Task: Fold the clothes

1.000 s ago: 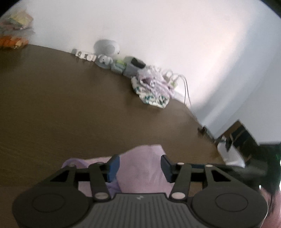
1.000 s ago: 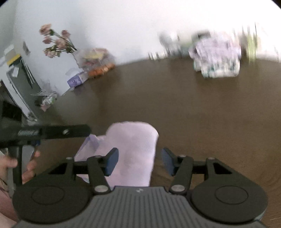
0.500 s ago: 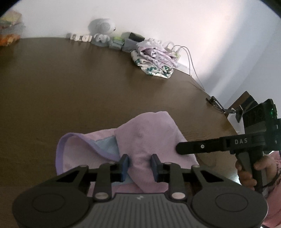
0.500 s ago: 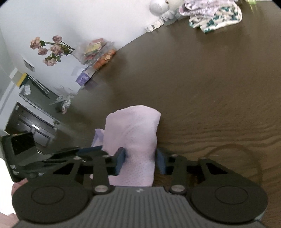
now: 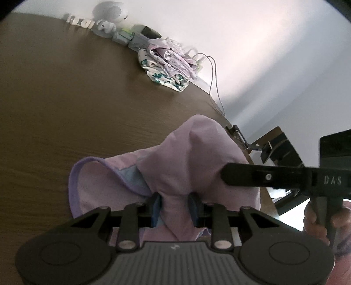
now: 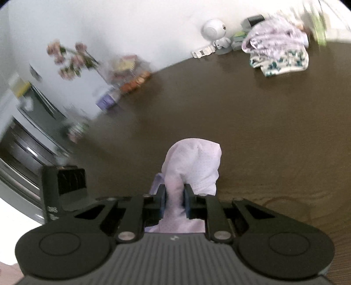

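A lilac garment with a purple hem and a pale blue inner layer lies bunched on the dark wooden table. My left gripper has a thick fold of it pinched between its blue pads, and its jaws are opening slightly. In the right wrist view the garment stands up in a hump, with my right gripper closing tightly on a narrow fold. The right gripper's black body reaches in against the cloth's right side, held by a hand.
A pile of patterned clothes sits at the table's far edge beside a white round device, small boxes and white cables. Flowers and packets stand at the far left. The table edge runs close on the right.
Both grippers went from wide open around the flat garment to pinching folds of it. The cloth has bunched up and lifted, and the right gripper has come alongside the left.
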The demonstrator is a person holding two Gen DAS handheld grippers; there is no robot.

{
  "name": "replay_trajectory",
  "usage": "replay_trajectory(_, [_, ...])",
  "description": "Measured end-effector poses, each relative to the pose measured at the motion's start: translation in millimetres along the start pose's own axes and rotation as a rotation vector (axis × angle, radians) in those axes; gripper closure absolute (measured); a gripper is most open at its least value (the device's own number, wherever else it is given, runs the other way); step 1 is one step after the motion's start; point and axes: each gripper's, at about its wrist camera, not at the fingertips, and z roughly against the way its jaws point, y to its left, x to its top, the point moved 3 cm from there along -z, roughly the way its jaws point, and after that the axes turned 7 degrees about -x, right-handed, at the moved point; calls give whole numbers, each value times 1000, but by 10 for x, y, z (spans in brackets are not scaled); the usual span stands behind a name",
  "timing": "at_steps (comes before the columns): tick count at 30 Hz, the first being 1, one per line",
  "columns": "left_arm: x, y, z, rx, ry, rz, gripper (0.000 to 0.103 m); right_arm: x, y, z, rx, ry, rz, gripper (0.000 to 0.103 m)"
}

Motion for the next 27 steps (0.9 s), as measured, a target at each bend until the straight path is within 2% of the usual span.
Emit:
replay_trajectory(1, [-10, 5, 35, -6, -3, -3, 66, -2, 93, -16, -23, 2, 32, 87])
replay_trajectory(5, [-50, 36, 247, 5, -18, -23, 38, -36, 428, -68, -101, 5, 139, 87])
replay_trajectory(11, [-62, 359, 661, 27, -118, 78, 37, -91, 852, -123, -173, -11, 279, 87])
replay_trajectory(17, [-86, 649, 1026, 55, -203, 142, 37, -253, 1300, -329, -204, 1, 414, 87])
replay_trajectory(21, [-114, 825, 1246, 61, -256, 201, 37, -378, 1565, -502, -200, 17, 488, 86])
replay_trajectory(27, [-141, 887, 1526, 80, -315, 212, 36, -639, 1800, -739, -154, 75, 524, 84])
